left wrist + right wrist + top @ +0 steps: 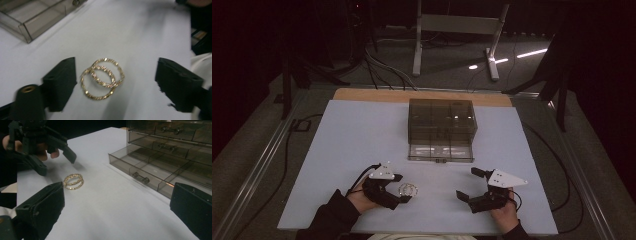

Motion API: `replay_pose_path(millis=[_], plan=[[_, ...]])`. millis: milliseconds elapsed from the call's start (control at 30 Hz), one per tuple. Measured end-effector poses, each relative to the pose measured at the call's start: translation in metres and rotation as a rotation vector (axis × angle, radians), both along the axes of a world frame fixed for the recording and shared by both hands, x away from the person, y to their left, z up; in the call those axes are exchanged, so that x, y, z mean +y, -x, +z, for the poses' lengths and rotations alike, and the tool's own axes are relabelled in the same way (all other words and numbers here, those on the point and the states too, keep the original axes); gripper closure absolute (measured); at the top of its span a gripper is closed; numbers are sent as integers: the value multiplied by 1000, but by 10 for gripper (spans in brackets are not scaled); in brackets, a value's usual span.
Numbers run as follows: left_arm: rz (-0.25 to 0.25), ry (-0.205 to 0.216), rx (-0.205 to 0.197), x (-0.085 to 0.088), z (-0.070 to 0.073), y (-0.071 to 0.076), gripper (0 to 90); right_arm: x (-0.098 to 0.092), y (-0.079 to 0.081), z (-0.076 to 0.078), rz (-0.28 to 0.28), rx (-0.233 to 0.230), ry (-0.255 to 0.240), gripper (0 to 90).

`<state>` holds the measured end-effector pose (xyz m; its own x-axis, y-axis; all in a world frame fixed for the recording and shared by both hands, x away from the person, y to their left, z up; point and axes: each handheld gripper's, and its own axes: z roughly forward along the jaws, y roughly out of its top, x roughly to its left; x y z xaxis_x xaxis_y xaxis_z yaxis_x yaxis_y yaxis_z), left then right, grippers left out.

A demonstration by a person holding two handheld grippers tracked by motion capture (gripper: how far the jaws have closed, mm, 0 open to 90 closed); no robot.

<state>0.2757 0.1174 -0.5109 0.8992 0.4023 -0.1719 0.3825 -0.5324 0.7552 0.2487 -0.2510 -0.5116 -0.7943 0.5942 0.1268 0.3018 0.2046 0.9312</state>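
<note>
The left gripper (113, 82) has its fingers (61, 82) spread apart, one to each side of a pair of gold bangles (102, 78). The pads stand just beside the bangles without pressing on them, so nothing is gripped. The bangles lie flat on the table (347, 140), one overlapping the other, both with a twisted, beaded texture. From the right gripper view the same bangles (73, 181) sit on the white surface below the left gripper (57, 162), whose fingertips hover close above and beside them.

The right gripper (472, 184) rests near the front edge of the table, well apart from the bangles, its fingers (42, 207) wide open and holding nothing. It points toward the drawer unit.

Behind both grippers, at the middle of the table, stands a smoked clear plastic drawer organiser (442, 120). Its bottom drawer (440, 151) is pulled out toward the person; its visible compartments look empty, though tint and reflections limit certainty. The upper drawers are pushed in, each with a small bar handle (140, 178).

Assessment: the receiving drawer is already open, which suggests the preparatory step is complete. The pickup is at approach stage only. Remaining, in my judgement: closing on the bangles, lifting, carrying them to the open drawer, releasing, and likely pushing the drawer shut.

Markings: no brand, label or legible writing is found on the grippers, bangles, organiser or table.
</note>
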Motion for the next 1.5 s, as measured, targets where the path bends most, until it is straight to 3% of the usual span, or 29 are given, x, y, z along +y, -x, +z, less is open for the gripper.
replay_pose_path(millis=[100, 200, 367, 533, 667, 800, 1000, 1133, 1500], plan=[[5, -13, 18, -2, -3, -1, 318, 0, 0, 0, 0, 3, 3, 0], [22, -52, 22, -5, -8, -2, 390, 1, 0, 0, 3, 0, 5, 0], [62, -66, 43, -8, -13, -6, 514, 1, 0, 0, 6, -2, 9, 0], [127, -28, 72, -7, -14, -13, 586, 2, 0, 0, 9, -1, 16, 0], [122, -32, 95, -11, -15, -14, 636, 2, 0, 0, 8, -1, 20, 0], [116, -70, 75, -16, -16, -11, 689, 2, 0, 0, 8, -5, 23, 0], [127, -96, 36, -18, -16, -10, 796, 2, 0, 0, 6, -9, 24, 0], [136, -102, 34, -17, -16, -10, 860, 1, 1, 1, 5, -9, 17, 0], [137, -120, 23, -16, -11, -10, 873, 0, 1, 1, -2, -12, 13, 0]])
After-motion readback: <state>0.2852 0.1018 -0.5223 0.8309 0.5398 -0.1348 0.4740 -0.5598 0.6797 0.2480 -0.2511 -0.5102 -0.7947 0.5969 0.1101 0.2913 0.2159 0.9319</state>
